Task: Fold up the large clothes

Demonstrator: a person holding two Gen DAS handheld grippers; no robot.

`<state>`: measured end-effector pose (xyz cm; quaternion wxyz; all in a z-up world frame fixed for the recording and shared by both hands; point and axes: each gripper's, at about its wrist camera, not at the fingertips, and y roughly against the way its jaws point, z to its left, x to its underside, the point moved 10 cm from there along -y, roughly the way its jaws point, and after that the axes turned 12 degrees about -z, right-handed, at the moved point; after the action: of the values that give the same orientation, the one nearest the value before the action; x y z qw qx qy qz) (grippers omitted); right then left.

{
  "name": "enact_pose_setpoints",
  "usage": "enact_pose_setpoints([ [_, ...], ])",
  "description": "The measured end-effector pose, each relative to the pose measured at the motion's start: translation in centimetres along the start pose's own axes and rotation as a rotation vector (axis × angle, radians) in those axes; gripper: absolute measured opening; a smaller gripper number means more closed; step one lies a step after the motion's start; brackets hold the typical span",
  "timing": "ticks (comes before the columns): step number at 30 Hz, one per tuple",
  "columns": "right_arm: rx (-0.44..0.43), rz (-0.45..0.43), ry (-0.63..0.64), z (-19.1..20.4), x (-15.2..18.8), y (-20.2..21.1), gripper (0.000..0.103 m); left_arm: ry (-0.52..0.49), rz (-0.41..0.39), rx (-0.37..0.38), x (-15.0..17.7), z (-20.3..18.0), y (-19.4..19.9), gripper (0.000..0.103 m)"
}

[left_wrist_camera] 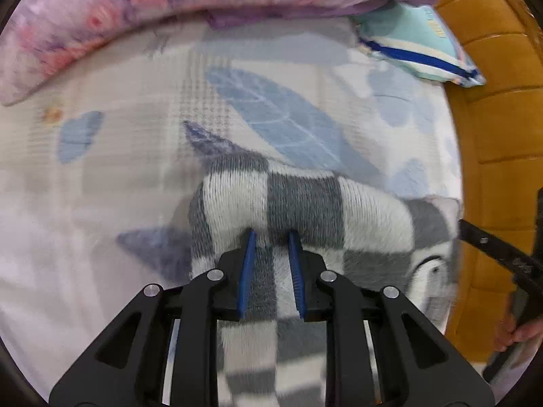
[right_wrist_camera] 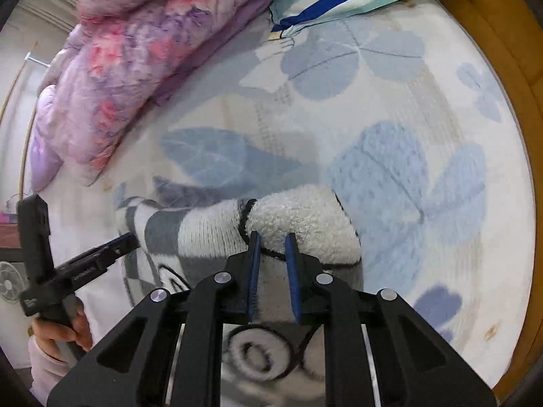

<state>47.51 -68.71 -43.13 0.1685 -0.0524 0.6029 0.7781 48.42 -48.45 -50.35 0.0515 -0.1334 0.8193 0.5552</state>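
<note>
A fluffy grey-and-white checkered garment (left_wrist_camera: 305, 210) lies bunched on the bed. My left gripper (left_wrist_camera: 271, 234) is shut on a fold of it, the cloth filling the gap between the blue pads. In the right wrist view the same garment (right_wrist_camera: 203, 230) shows a white fleece collar part (right_wrist_camera: 305, 217) with black trim. My right gripper (right_wrist_camera: 273, 235) is shut on the garment at that trimmed edge. The left gripper's body shows in the right wrist view at left (right_wrist_camera: 68, 268), held by a hand.
The bed sheet (left_wrist_camera: 118, 176) is white with blue leaf prints. A pink-purple floral quilt (left_wrist_camera: 118, 10) lies along the far side. A teal striped pillow (left_wrist_camera: 417, 44) sits at the far right. The orange wooden bed frame (left_wrist_camera: 502, 118) borders the right.
</note>
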Motion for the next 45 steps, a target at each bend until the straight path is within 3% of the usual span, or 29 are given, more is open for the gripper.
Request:
enact_pose_setpoints([
  [6,0.041,-0.01,0.037,-0.1,-1.1,-1.9,0.013,-0.059,-0.015,0.006,-0.6,0.3,-2.5,0.02],
  [10,0.014,-0.049,-0.01,-0.6,-0.5,-0.3,0.014,-0.118,-0.06,-0.001,-0.8,-0.6,0.2,0.024],
  [14,0.039,-0.08,0.028,-0.3,0.6,2.4,0.016,-0.139,-0.1,-0.015,-0.2,-1.3,2.8,0.045],
  [15,0.045,-0.094,0.032,-0.1,0.8,3.0,0.018,-0.135,-0.104,-0.006,-0.1,-1.5,3.3,0.059],
  [16,0.033,-0.113,0.028,0.3,1.0,3.7,0.024,-0.134,-0.114,0.0,0.1,-1.8,3.8,0.07],
  [17,0.027,-0.126,0.018,0.5,1.3,4.2,0.03,-0.138,-0.13,-0.009,0.2,-1.9,4.6,0.074],
  [18,0.035,-0.135,0.009,0.5,1.7,4.8,0.051,-0.148,-0.152,-0.026,0.2,-1.8,5.3,0.075],
  [19,0.046,-0.146,0.005,0.4,2.1,5.3,0.064,-0.168,-0.177,-0.047,0.3,-1.9,6.3,0.075],
  [23,0.055,-0.204,0.0,1.5,3.7,8.1,0.073,-0.171,-0.191,-0.037,1.0,-2.2,9.4,0.08],
  [24,0.063,-0.22,-0.008,1.8,4.2,9.0,0.074,-0.177,-0.215,-0.054,1.0,-2.1,10.8,0.08],
  [26,0.085,-0.257,-0.011,2.6,4.9,10.9,0.074,-0.211,-0.268,-0.132,0.9,-1.7,12.9,0.09],
  [27,0.115,-0.28,-0.011,2.8,5.2,11.8,0.074,-0.244,-0.311,-0.201,0.8,-1.4,14.6,0.091],
  [29,0.178,-0.324,-0.002,3.7,6.1,13.8,0.08,-0.273,-0.348,-0.233,0.8,-1.4,17.2,0.091],
  [37,0.272,-0.461,0.052,10.5,10.5,22.3,0.087,-0.274,-0.375,-0.142,3.3,-1.9,27.4,0.091],
  [42,0.259,-0.515,0.059,15.0,13.7,26.9,0.092,-0.266,-0.39,-0.112,6.0,-1.4,34.7,0.091],
  [45,0.215,-0.539,0.053,18.3,16.1,29.5,0.093,-0.282,-0.405,-0.133,7.9,-0.2,38.3,0.091],
])
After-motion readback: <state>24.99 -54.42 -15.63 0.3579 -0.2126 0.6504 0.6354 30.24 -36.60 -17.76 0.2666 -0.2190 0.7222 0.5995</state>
